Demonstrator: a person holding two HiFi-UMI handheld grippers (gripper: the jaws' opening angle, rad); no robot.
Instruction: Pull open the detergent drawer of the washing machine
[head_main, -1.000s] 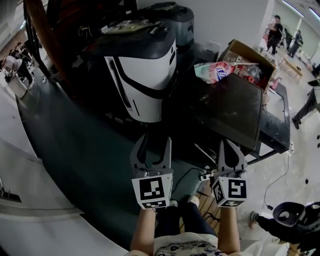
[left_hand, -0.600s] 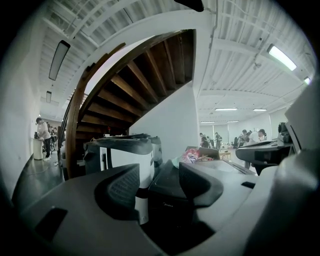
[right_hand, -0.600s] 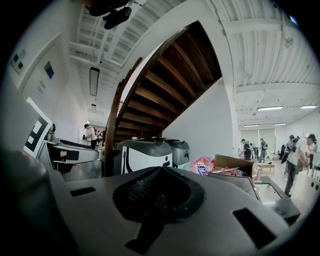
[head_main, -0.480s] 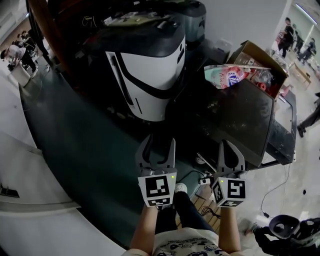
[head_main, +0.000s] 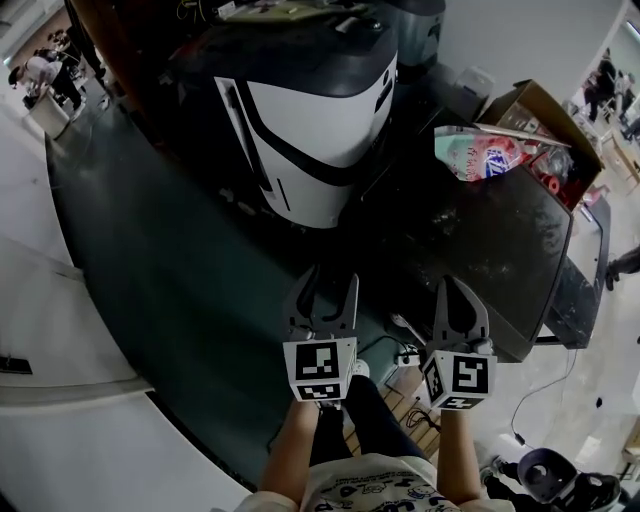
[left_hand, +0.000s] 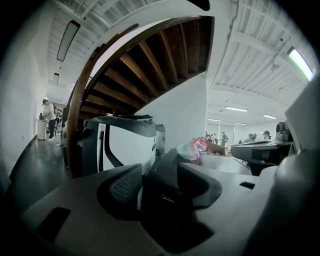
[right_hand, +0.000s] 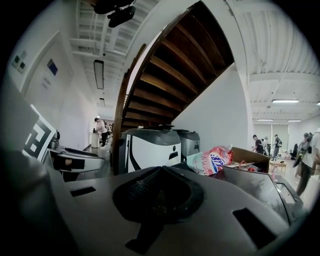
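Note:
A dark machine with a glossy black top (head_main: 480, 240) stands at the right, and its front bears a small brand mark (left_hand: 167, 200). Beside it stands a white-and-black machine (head_main: 320, 130). I cannot make out a detergent drawer on either. My left gripper (head_main: 328, 280) hovers over the floor short of both. Its jaws are closing a little, with nothing between them, and the dark machine shows through the gap beyond. My right gripper (head_main: 456, 288) is level with it on the right, near the dark machine's front corner, with its jaws together and empty.
A pink-and-blue detergent bag (head_main: 480, 155) and an open cardboard box (head_main: 545, 110) lie behind the dark machine. Cables and a power strip (head_main: 405, 355) are on the floor by the person's feet. A wooden staircase (right_hand: 170, 65) rises overhead. People stand far left (head_main: 45, 70).
The person has stepped forward. Both grippers have come nearer to the machines and lower. The left jaws have narrowed slightly.

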